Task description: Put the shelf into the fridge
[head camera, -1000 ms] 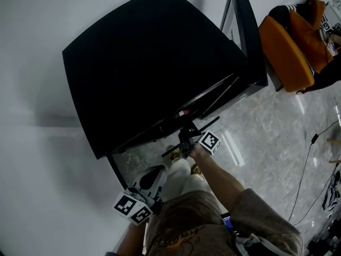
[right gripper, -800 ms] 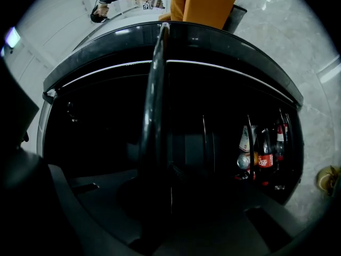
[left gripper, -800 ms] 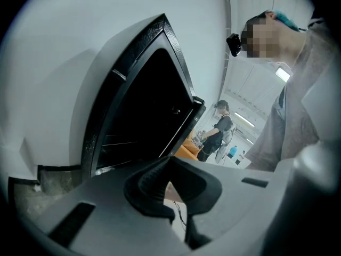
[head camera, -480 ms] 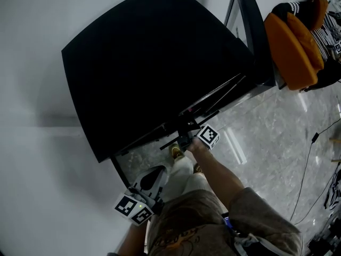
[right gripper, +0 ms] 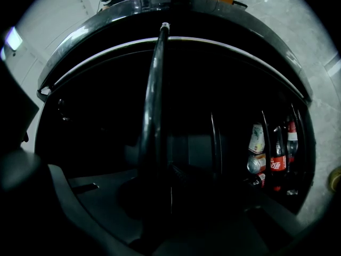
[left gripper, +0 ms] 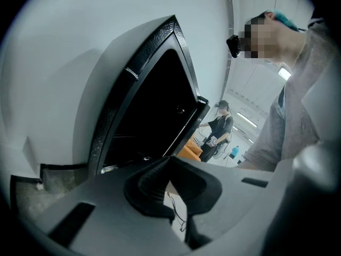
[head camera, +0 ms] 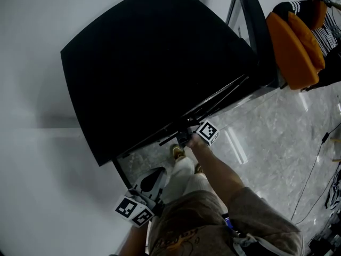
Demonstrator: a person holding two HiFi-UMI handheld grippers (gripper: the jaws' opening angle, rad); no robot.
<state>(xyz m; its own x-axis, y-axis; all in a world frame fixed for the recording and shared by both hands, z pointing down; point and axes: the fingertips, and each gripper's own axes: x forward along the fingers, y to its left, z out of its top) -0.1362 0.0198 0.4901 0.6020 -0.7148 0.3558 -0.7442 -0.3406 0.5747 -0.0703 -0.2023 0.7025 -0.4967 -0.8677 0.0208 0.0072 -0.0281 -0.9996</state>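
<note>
Nearest, low by the person's left side: the left tongs (head camera: 153, 177), squeezed together and holding nothing. Well apart from the shelf. Black-and-white square marks on the cube at the back. Just past that, pale trouser legs (head camera: 184, 176) and a yellow-brown shoe (head camera: 175, 152) on the shiny grey floor (head camera: 266, 137).

A bit further out, at the end of the bare right arm (head camera: 214, 167): the right tongs (head camera: 184, 137), clamped on the near edge of the shelf (right gripper: 154, 95). Thin and dark, that shelf, seen from the side in the right gripper view as one long bar going up and away from the tongs. Sits at the open front of the big black fridge (head camera: 154, 57), just under the fridge's top. Too dark in there to tell how far in.

Beyond the tongs, off to the right in the right gripper view: bottles (right gripper: 274, 156) standing side by side in the dark, two of them with red labels.

Further right in the head view: the fridge door (head camera: 250, 31), swung wide open.

Farthest off: an orange seat (head camera: 293, 41) on the floor past the door, another person (left gripper: 218, 129) standing near it in dark clothes, and a plain white wall (head camera: 32, 89) behind the fridge.
</note>
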